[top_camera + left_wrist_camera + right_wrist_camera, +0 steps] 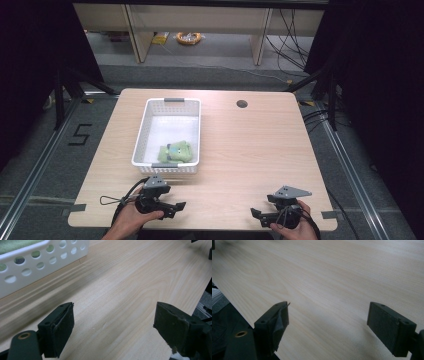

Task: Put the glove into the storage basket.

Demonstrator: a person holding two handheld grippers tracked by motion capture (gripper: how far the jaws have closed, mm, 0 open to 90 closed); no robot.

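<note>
A white perforated basket stands on the left half of the wooden table, with a green folded cloth lying in its near end. My left gripper rests near the table's front edge, just below the basket, jaws wide open and empty. In the left gripper view the basket wall is at the upper left, beyond the gripper. My right gripper sits at the front right, pointing left, also open with nothing in it. The right gripper view has my right gripper above bare wood.
The table has a round cable hole near its far edge. Beyond the table are wooden shelf legs, cables on the floor and a yellow coil. Black stands flank both sides.
</note>
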